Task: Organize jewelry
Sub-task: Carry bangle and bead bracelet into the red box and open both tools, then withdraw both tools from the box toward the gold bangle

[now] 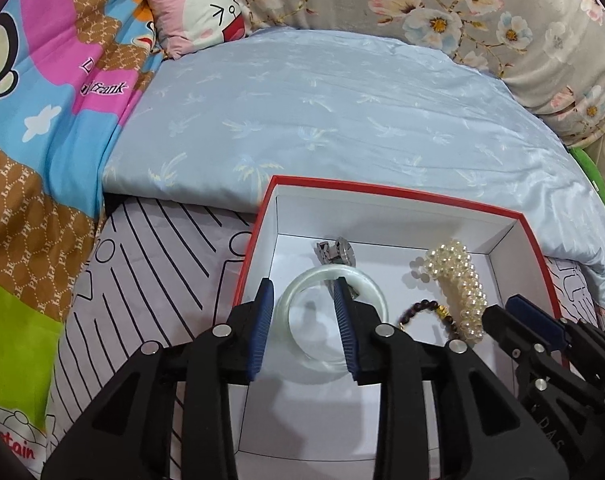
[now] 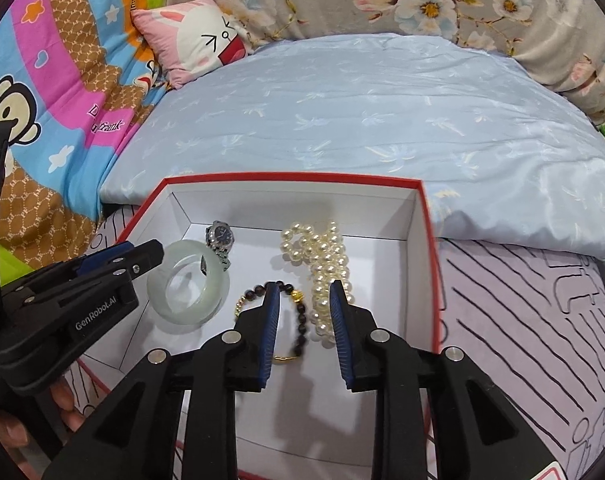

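A white box with a red rim sits on the bed. Inside lie a pale jade bangle, a silver watch, a pearl bracelet and a dark bead bracelet with gold beads. My left gripper is open over the box, one finger outside the bangle's left rim and one over its middle. My right gripper is open over the bead bracelet, beside the pearls. Nothing is held.
The box rests on a lilac sheet with black line drawings. A light blue pillow lies behind it. A cartoon quilt is at left, a rabbit cushion and a floral cover at the back.
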A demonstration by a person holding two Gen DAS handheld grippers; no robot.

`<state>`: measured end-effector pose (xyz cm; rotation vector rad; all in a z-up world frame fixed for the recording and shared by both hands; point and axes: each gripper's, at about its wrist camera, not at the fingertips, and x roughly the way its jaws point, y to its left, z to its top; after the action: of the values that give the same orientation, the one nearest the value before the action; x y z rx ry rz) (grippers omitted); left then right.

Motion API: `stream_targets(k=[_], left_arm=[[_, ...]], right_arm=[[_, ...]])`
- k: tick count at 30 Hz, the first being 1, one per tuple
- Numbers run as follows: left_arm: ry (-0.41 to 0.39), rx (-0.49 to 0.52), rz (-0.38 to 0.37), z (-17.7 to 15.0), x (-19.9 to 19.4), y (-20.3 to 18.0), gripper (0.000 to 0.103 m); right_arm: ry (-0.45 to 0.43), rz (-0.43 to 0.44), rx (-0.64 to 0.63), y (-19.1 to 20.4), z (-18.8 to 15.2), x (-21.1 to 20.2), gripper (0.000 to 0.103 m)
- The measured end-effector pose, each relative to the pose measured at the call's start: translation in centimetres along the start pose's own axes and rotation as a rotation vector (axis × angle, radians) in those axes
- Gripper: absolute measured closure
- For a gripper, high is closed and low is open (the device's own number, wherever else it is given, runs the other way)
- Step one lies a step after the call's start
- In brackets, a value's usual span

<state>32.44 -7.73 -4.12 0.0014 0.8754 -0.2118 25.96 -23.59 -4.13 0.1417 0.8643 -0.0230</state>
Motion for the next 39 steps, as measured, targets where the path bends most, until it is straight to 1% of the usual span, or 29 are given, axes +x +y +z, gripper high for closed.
stream_targets(k=[2,7,9,11,14,16,19,29,39], left_arm=[[-0.020,0.004,0.014,0.0,-0.8,0.1,0.067],[-0.040,-0.003,0.004,-0.5,-3.0,0.6,0.066],[-0.046,-0.012,-0.006,-0.7,-4.1,1.0,0.062],[-0.061,-0.009,0.004,-1.2,-5.2,1.2,0.057],[-0.071,-0.010,0.001,-2.3,-7.1,1.6,0.053],[-0.070,-0.015,-0.008,-3.1,-8.1,1.8,0.053],[-0.068,-0.005,-0.009,-4.8,-9.7,2.0,0.053],[-0.009,0.000,-0.013,-11.3,-12.7,3.2,0.053],[0.051,-0.019,0.010,-16.7,-13.9,4.6,0.052]], right_arm=[[-0.015,-0.006,-0.008,-0.1,-0.1,-1.0,0.075],[-0.042,-0.012,-0.013,-0.2,-0.6,-3.7,0.073],[-0.049,-0.006,-0.012,-0.2,-1.0,-4.6,0.073],[-0.058,-0.005,-0.011,-0.1,-1.5,-5.9,0.073],[-0.070,0.000,-0.002,0.1,-2.6,-7.8,0.070],[-0.071,0.007,0.006,0.1,-3.4,-8.8,0.069],[-0.071,-0.007,0.006,0.1,-5.1,-10.2,0.069],[-0.023,-0.024,0.031,-0.4,-11.3,-13.9,0.069],[0.043,-0.025,0.046,-0.1,-16.7,-15.4,0.069]])
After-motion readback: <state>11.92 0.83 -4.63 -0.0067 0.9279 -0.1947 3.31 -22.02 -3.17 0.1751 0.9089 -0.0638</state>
